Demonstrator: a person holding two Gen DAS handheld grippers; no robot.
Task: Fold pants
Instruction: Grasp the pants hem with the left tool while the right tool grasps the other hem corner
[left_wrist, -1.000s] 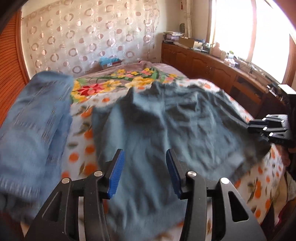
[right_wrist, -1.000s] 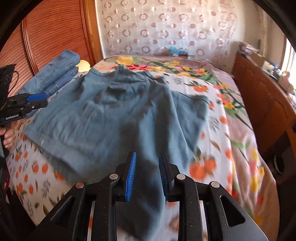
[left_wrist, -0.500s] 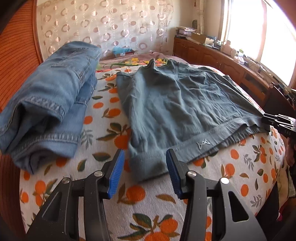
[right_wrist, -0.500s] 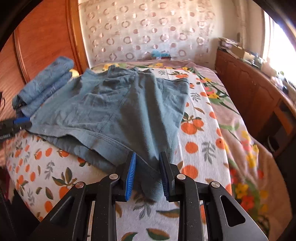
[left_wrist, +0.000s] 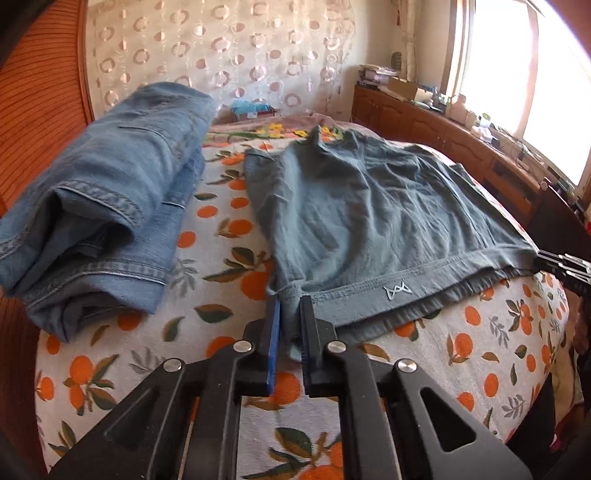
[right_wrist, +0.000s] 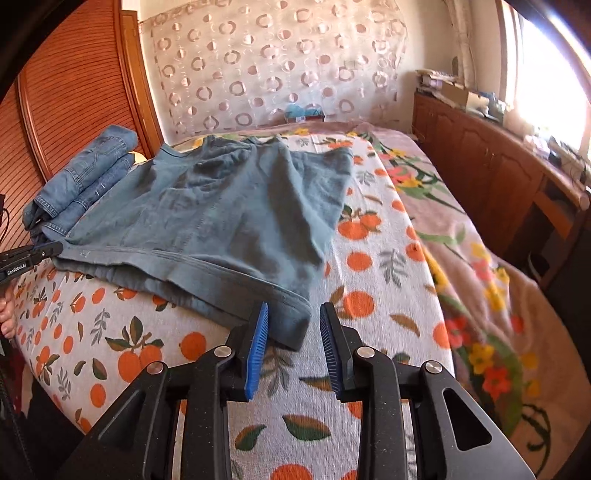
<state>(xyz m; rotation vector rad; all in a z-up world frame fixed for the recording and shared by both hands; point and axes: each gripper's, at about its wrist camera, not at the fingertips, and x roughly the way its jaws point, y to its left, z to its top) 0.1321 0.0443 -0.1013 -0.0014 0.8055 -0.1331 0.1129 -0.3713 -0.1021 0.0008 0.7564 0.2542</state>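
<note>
Now, on the bed | left gripper (left_wrist: 290, 314) just closed, pinching shorts (left_wrist: 369, 221) waistband corner | right gripper (right_wrist: 293, 325) just opening, fingers spread around the other corner.

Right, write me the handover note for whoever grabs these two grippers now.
Left gripper: jaws have just been closing and now pinch the near-left waistband corner of the grey-green shorts.
Right gripper: jaws have just been opening slightly; the other waistband corner lies between the pads, not gripped.
Shorts are spread flat on the orange-print bedspread, waistband toward you. Folded jeans sit beside them at the headboard side.
Done: shorts laid out, one corner gripped.
Left: close the right gripper on its corner, then make every fold.
</note>
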